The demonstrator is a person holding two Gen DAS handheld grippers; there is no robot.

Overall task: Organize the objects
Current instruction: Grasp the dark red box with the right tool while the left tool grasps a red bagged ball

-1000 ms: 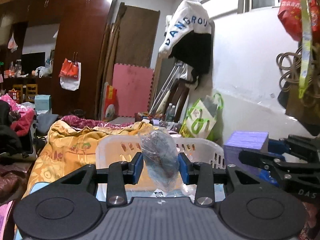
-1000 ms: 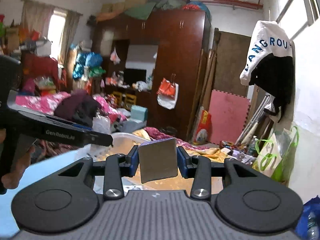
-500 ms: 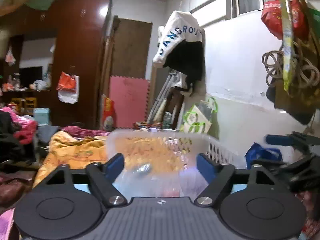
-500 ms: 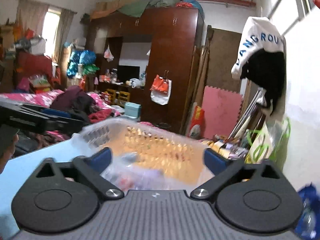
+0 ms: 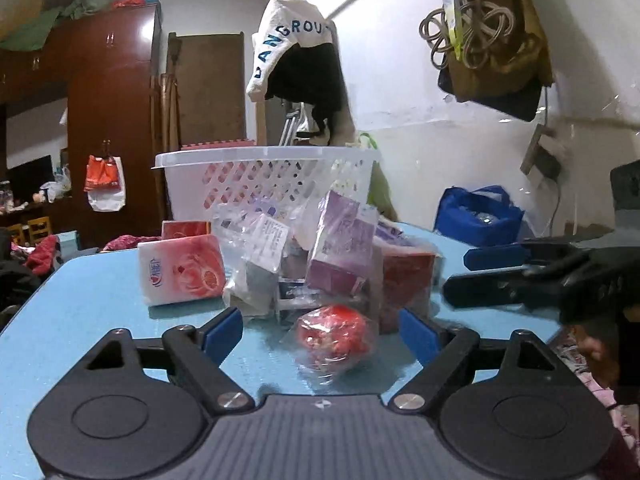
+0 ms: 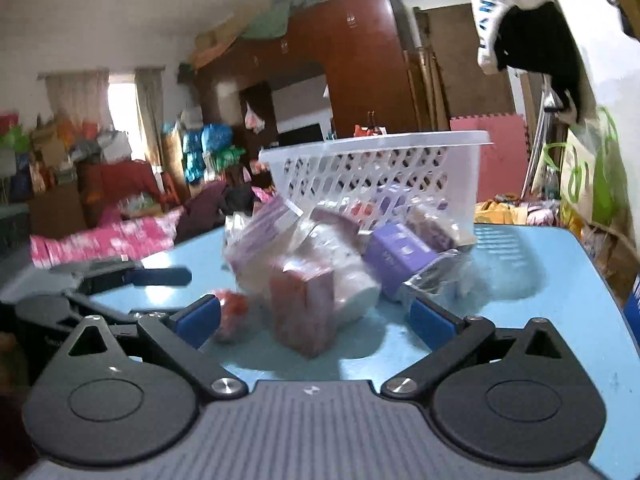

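A second earlier your left gripper (image 5: 320, 330) was clenched on a crumpled clear bag and your right gripper (image 6: 316, 320) on a flat grey packet, both raised above the basket. In this moment both were low over the blue table (image 5: 92, 292), and neither held anything.

The left jaws stood wide apart. A red ball wrapped in clear film (image 5: 334, 334) lay on the table in the gap between them, in the lower centre of the left wrist view, and the pads did not press it. The right jaws were also wide but were closing a little; a reddish box (image 6: 302, 312) stood between them, not touched.

Just behind, in the middle of both views, lay the pile of packets: a pink and white pack (image 5: 182, 268) with a red logo that I could not read, a purple box (image 5: 344, 256) and a bag with a white printed label (image 5: 268, 240), text too small. The white lattice basket (image 5: 268, 184) stood behind the pile. In the upper centre, a white garment (image 5: 292, 36) on the wall showed the letters "ANGROU".
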